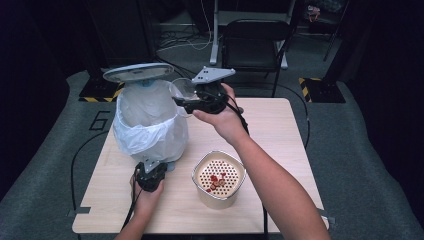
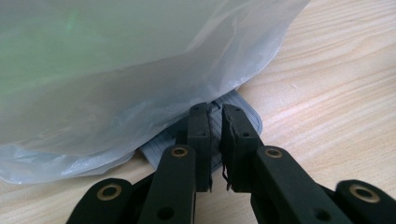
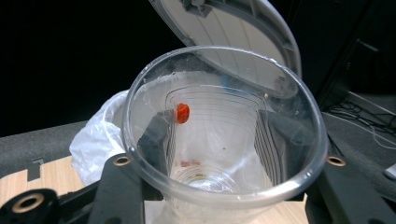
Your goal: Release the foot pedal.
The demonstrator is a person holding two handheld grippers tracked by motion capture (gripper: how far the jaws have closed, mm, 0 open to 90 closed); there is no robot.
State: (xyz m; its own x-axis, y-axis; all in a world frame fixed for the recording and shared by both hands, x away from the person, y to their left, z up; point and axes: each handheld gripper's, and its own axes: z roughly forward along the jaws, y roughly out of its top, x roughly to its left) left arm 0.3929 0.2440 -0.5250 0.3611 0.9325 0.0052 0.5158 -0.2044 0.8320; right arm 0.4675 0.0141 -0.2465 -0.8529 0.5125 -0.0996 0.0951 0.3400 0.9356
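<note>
So this looks like the dump-the-cup step, and the pedal bin is the thing everything else is sitting around. Starting at the bin's foot, on the near side: the left gripper is pressing down on the grey pedal that's poking out from under the white liner bag, jaws pinched nearly together with the tips resting on the pedal's ribbed top, nothing actually clamped between them. That's what's propping the lid up, I'd say. Just right of the bin's rim, the right gripper is gripping a clear plastic cup, jaws partway closed and squeezing its sides, mouth tipping toward the bin's opening. A bit of red stuff is clinging to the cup's inside wall. Right of the bin and nearer the person, a strainer cup with red bits on it is sitting on the table. Next move probably needs the cup tipped further over the bag, maybe a shake, while the pedal is being held down.
</note>
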